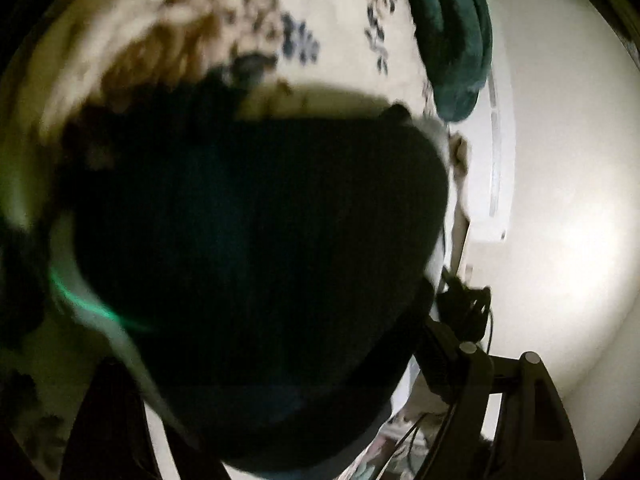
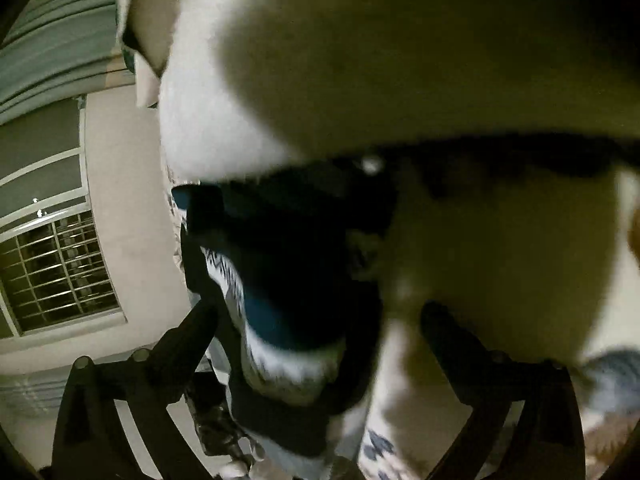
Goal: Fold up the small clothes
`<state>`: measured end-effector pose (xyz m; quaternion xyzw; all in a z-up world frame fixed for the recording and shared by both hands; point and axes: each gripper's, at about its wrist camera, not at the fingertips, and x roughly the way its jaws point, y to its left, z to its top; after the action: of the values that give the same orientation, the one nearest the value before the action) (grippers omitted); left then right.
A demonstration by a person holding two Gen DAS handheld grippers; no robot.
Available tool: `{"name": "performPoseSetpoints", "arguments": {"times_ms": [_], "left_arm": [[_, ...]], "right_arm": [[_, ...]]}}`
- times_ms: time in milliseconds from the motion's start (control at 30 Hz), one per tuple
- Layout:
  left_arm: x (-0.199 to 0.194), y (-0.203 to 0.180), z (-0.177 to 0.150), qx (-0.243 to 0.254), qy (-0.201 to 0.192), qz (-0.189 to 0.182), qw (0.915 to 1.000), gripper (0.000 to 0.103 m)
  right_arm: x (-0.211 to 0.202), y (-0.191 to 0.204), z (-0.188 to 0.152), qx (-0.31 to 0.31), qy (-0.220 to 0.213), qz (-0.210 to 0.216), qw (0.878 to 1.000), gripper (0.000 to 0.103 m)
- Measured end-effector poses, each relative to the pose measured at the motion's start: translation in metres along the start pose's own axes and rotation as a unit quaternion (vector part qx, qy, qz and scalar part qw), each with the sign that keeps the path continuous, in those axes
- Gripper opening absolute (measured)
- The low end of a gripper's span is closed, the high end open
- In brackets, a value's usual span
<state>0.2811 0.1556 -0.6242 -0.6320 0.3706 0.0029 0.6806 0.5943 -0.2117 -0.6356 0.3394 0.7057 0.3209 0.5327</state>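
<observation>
Dark garment (image 1: 256, 264) blocks view; teal towel (image 1: 452, 36) behind (blurry).

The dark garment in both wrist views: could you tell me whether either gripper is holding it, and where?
It cannot be told: the dark garment hides both grippers' fingertips.

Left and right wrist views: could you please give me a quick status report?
Both views motion-blurred; neither grip readable. Dark garment fills the left view, over the floral sheet. Teal cloth beyond. Nothing clearly in the way.
</observation>
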Motion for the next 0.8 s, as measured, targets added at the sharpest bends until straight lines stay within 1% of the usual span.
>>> {"name": "performPoseSetpoints", "arguments": {"times_ms": [33, 67, 100, 133, 167, 200, 233, 267, 300, 367, 433, 467, 533, 567, 600, 633, 667, 700, 733, 767, 800], "left_arm": [[-0.001, -0.002, 0.002, 0.004, -0.003, 0.002, 1.0, 0.051], [-0.001, -0.006, 0.005, 0.013, -0.003, 0.006, 0.9999, 0.038], [-0.002, -0.01, 0.009, 0.022, -0.003, 0.007, 0.9997, 0.036], [-0.003, -0.014, 0.013, 0.029, -0.001, 0.01, 0.9995, 0.033], [-0.004, -0.019, 0.017, 0.039, 0.002, 0.013, 0.9992, 0.032], [-0.004, -0.023, 0.02, 0.046, 0.004, 0.015, 0.9988, 0.032], [-0.005, -0.028, 0.025, 0.052, 0.009, 0.018, 0.9985, 0.031], [-0.006, -0.032, 0.031, 0.057, 0.016, 0.02, 0.998, 0.03], [-0.004, -0.037, 0.037, 0.066, 0.022, 0.024, 0.9973, 0.03], [-0.005, -0.048, 0.05, 0.084, 0.04, 0.029, 0.9953, 0.029], [-0.014, -0.06, 0.064, 0.103, 0.063, 0.029, 0.9923, 0.028], [-0.018, -0.071, 0.073, 0.119, 0.079, 0.028, 0.9893, 0.029], [-0.023, -0.091, 0.092, 0.154, 0.114, 0.025, 0.9811, 0.029], [-0.022, -0.098, 0.1, 0.165, 0.141, 0.019, 0.976, 0.029], [-0.015, -0.104, 0.108, 0.177, 0.171, 0.023, 0.969, 0.029], [-0.01, -0.106, 0.11, 0.191, 0.197, 0.034, 0.9609, 0.034], [-0.001, -0.106, 0.111, 0.208, 0.226, 0.045, 0.9507, 0.047], [0.007, -0.101, 0.109, 0.228, 0.243, 0.066, 0.9406, 0.058], [0.011, -0.093, 0.107, 0.241, 0.248, 0.085, 0.9345, 0.068], [0.019, -0.081, 0.108, 0.238, 0.254, 0.105, 0.9316, 0.068], [0.025, -0.066, 0.109, 0.222, 0.258, 0.125, 0.9321, 0.068]], "right_arm": [[0.002, 0.0, 0.0, -0.002, -0.003, 0.005, 1.0, 0.103], [0.002, 0.002, -0.001, -0.01, -0.007, 0.01, 1.0, 0.102], [0.003, 0.003, -0.003, -0.019, -0.009, 0.007, 1.0, 0.1], [0.006, 0.006, -0.006, -0.031, -0.01, -0.003, 0.999, 0.084], [0.01, 0.007, -0.008, -0.039, -0.006, -0.007, 0.999, 0.049], [0.015, 0.008, -0.011, -0.037, 0.0, -0.009, 0.999, 0.038], [0.017, 0.008, -0.014, -0.034, -0.007, -0.015, 0.999, 0.036], [0.016, 0.009, -0.018, -0.031, -0.017, -0.015, 0.999, 0.029], [0.013, 0.01, -0.022, -0.023, -0.029, -0.014, 0.999, 0.026], [0.005, 0.012, -0.037, 0.0, -0.055, -0.01, 0.998, 0.018], [-0.004, 0.013, -0.062, 0.021, -0.079, -0.006, 0.997, 0.015], [-0.009, 0.014, -0.078, 0.032, -0.09, -0.003, 0.995, 0.014], [-0.02, 0.02, -0.123, 0.047, -0.106, -0.004, 0.993, 0.014], [-0.023, 0.02, -0.146, 0.059, -0.112, -0.001, 0.992, 0.014], [-0.025, 0.018, -0.179, 0.084, -0.12, 0.007, 0.989, 0.014], [-0.023, 0.016, -0.202, 0.101, -0.124, 0.012, 0.987, 0.013], [-0.022, 0.014, -0.227, 0.122, -0.13, 0.011, 0.984, 0.013], [-0.018, 0.011, -0.257, 0.144, -0.14, 0.003, 0.98, 0.013], [-0.013, 0.009, -0.273, 0.153, -0.145, -0.007, 0.978, 0.014], [-0.006, 0.006, -0.287, 0.156, -0.149, -0.028, 0.976, 0.014], [0.005, -0.002, -0.3, 0.173, -0.151, -0.046, 0.972, 0.015]]}}
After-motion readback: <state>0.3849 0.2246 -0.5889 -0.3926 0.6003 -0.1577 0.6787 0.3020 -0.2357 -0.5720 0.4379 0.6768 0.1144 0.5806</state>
